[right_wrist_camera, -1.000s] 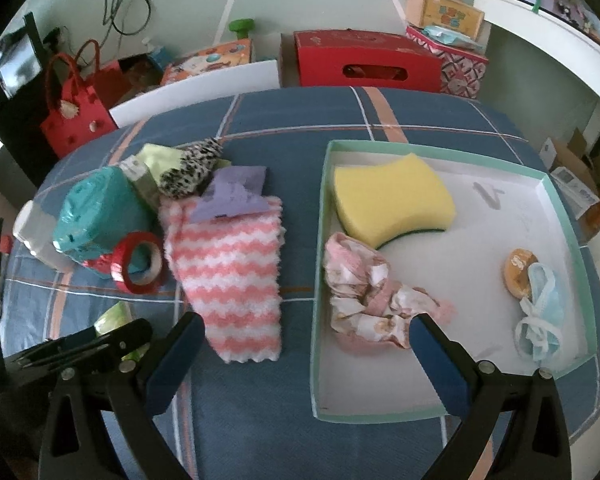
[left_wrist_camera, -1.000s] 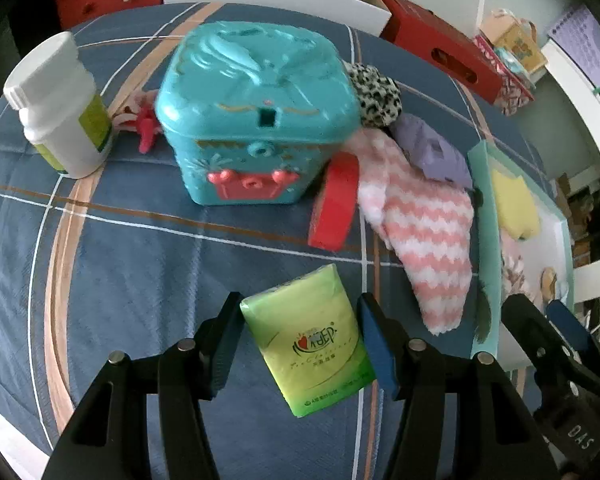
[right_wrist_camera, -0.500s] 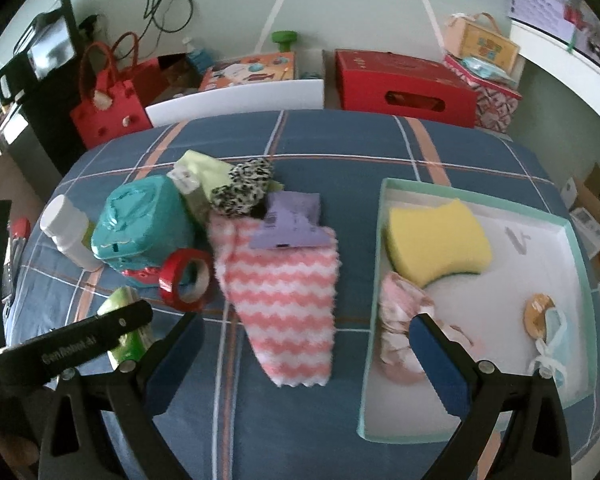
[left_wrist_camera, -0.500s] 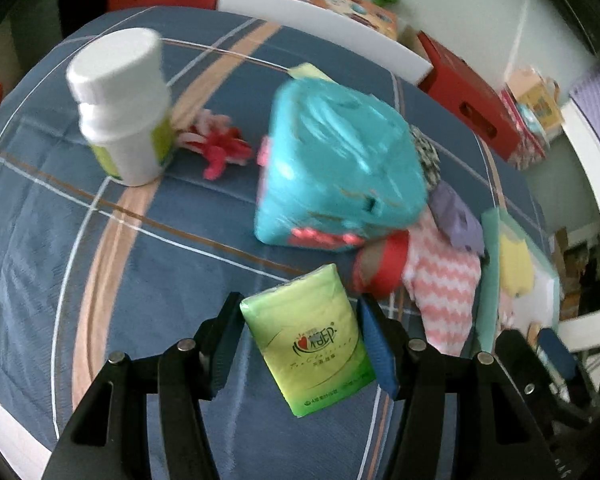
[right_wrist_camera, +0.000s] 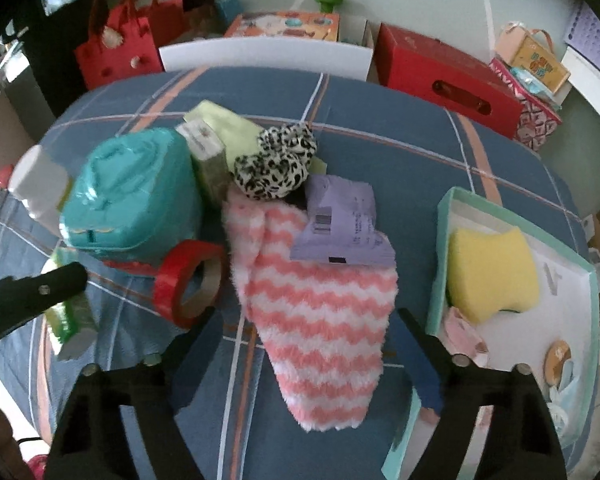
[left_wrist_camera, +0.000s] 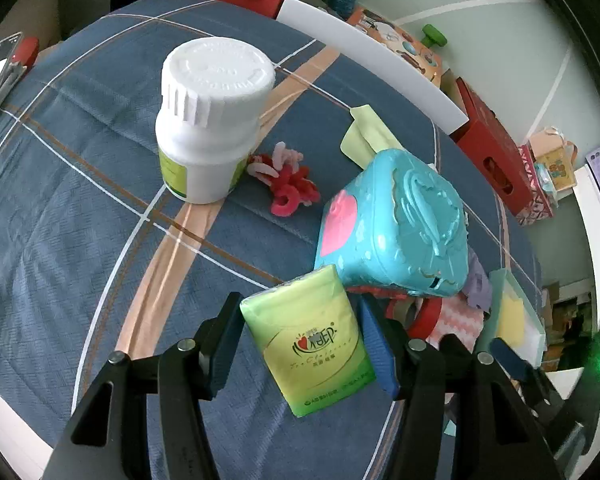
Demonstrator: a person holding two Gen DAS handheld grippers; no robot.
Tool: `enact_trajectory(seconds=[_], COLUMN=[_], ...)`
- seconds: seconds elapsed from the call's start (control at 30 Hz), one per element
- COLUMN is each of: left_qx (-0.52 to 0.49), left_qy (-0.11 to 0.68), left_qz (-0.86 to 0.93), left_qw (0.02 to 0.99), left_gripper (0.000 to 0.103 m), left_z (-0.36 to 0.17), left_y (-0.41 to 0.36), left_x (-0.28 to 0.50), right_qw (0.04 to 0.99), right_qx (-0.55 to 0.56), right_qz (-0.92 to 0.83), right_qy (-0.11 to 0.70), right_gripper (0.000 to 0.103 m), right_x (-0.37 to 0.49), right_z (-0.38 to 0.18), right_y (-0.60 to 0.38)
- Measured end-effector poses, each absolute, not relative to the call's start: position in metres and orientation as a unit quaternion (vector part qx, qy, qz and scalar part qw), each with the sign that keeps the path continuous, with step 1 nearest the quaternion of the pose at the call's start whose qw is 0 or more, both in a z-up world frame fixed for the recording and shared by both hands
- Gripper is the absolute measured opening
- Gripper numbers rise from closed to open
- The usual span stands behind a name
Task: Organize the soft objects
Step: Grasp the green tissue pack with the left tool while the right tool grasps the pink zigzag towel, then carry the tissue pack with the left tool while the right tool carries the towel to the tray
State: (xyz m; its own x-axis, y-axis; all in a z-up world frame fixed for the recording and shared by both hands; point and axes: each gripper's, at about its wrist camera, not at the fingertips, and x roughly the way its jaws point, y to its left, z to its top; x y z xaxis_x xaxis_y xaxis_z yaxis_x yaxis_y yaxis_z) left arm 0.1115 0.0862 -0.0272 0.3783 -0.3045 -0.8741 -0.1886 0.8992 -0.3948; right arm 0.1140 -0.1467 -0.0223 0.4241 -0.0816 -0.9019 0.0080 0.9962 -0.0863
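Gripping: the left gripper (left_wrist_camera: pixel 300 336) is closed on a green tissue pack (left_wrist_camera: pixel 314 340), one finger pressed on each side, the pack tilted and lifted off the blue plaid tablecloth (left_wrist_camera: pixel 60 220).
Right gripper (right_wrist_camera: pixel 308 352): spread wide and holding nothing, its fingers either side of the near end of a pink-and-white zigzag cloth (right_wrist_camera: pixel 320 308).
Tray (right_wrist_camera: pixel 436 280): teal-rimmed, right of the cloth, holding a yellow sponge (right_wrist_camera: pixel 492 272), a pink floral fabric piece (right_wrist_camera: pixel 464 332) and a face mask (right_wrist_camera: pixel 564 376).
Cloth's far end: a lilac packet (right_wrist_camera: pixel 340 224) overlaps it; a leopard-print scrunchie (right_wrist_camera: pixel 276 164) sits just behind.
Teal plastic case (left_wrist_camera: pixel 400 228): beyond the tissue pack, with a red tape roll (right_wrist_camera: pixel 188 284) leaning against it.
White pill bottle (left_wrist_camera: pixel 212 116): upright left of the case; a red-and-pink chenille scrunchie (left_wrist_camera: pixel 288 180) lies just beside it.
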Motion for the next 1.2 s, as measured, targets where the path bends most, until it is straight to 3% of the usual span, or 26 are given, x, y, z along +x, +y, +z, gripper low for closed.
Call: enact_trajectory(seconds=[0.37,0.63,0.83,1.2], left_qx=[-0.219,-0.213,-0.213,-0.217], left_qy=[0.557,0.559,0.559,0.558], left_qz=[-0.038,-0.038,-0.037,-0.040], left_qw=[0.800,0.800,0.801,0.800], left_gripper=[0.059,0.059,0.059,0.059], left_z=[-0.030,-0.032,-0.032,-0.032], left_y=[0.076,0.071,0.070,0.071], left_x=[0.114,0.113,0.114,0.113], right_qw=[0.827,0.828,0.831,0.847], right_qx=[-0.029,-0.004,0.019,0.037], right_qz=[-0.025,-0.023,-0.019,-0.012], right_qy=[0.561,0.560,0.556,0.530], right_gripper=[0.053,0.039,0.021,0.015], right_x=[0.120,0.118,0.119,0.109], right_z=[-0.049,-0.053,-0.053,-0.033], right_y=[-0.149,-0.158,-0.171,-0.169])
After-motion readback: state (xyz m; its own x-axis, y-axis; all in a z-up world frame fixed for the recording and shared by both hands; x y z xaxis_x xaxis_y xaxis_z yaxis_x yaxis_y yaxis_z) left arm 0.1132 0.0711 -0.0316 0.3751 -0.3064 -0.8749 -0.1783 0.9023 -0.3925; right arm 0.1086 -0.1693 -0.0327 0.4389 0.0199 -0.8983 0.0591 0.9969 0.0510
